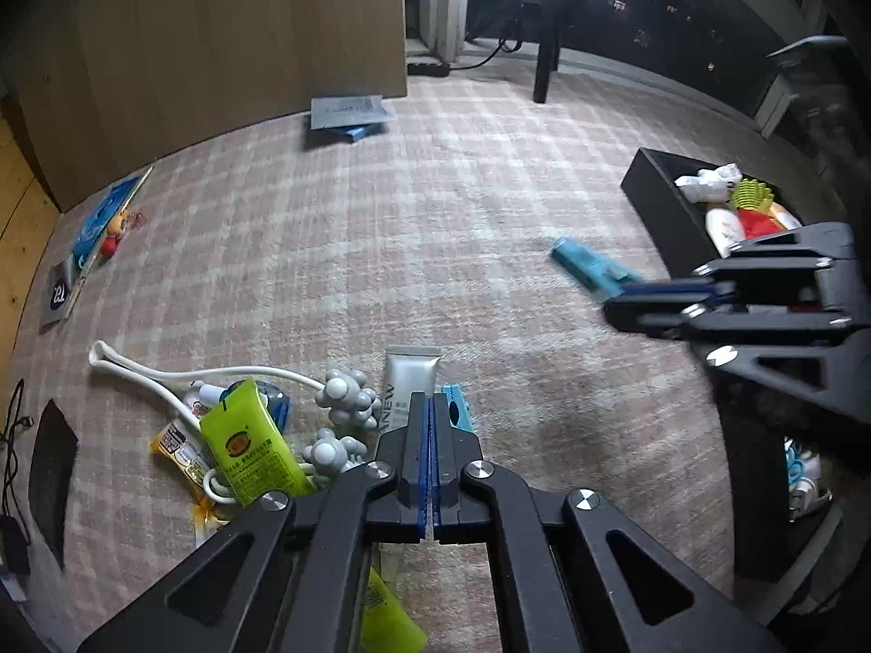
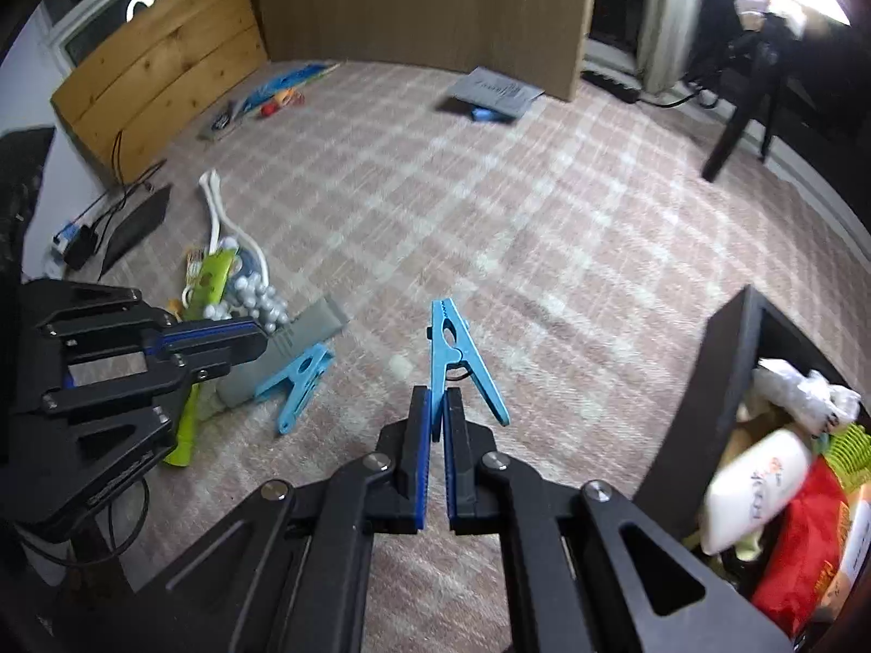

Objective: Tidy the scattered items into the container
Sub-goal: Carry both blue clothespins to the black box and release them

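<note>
My right gripper is shut on a blue clothespin and holds it above the carpet, left of the black container; it also shows in the left wrist view with the clothespin. The container holds a white bottle, a red pack and a green item. My left gripper is shut and empty above a pile: a grey tube, a second blue clothespin, a green tube, grey molecule toys and a white cord.
Books and a small toy lie at the left by a wooden board. A grey and blue booklet lies at the far wall. A black pouch and cables lie at the left. A chair leg stands at the back.
</note>
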Motion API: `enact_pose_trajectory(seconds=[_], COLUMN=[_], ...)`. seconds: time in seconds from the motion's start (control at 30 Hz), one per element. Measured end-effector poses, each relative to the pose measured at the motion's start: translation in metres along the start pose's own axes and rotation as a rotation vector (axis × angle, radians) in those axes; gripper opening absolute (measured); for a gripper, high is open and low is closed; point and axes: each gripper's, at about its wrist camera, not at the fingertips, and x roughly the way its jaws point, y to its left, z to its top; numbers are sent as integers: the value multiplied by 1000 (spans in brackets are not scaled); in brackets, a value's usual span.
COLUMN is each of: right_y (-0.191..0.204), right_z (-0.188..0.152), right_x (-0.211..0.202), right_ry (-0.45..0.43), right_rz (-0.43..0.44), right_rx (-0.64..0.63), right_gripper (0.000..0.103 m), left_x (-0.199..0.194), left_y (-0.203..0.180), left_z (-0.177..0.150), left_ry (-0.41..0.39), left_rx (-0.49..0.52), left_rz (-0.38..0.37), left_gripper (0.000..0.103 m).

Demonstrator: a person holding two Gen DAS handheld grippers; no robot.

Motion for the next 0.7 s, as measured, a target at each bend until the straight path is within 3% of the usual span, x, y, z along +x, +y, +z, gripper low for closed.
enact_pose_trajectory(seconds=[0.1,0.13,0.17,0.23,0.3,0.37,0.43,0.53,0.7], right_y=[8,7,4,-2,-4,-5,-6,-10,-18], right_z=[-15,-15,-18,-20,-21,-22,-23,-24,-26], right_x=[-2,-2,-2,-2,3,7,9,7,-3], right_ry=[-6,-4,-1,5,11,17,19,20,5], right_rz=[-1,-5,-7,-16,-22,-27,-33,-48,-64], right_rx=[14,15,16,19,25,31,34,44,74], right_gripper=[5,5,5,5,5,5,5,5,5], left_x=[4,3,3,5,10,19,28,28,7], left_y=[1,-1,-4,-12,-18,-23,-26,-33,-29], left_z=[0,-1,-1,0,-1,-3,-7,-12,-9], left_ry=[15,14,13,14,31,57,81,60,17], left_rx=[-26,-29,-24,-8,13,32,42,78,24], left_rz=[-29,-30,-31,-19,-8,27,48,70,25], left_gripper=[4,15,34,57,52,31,20,20,20])
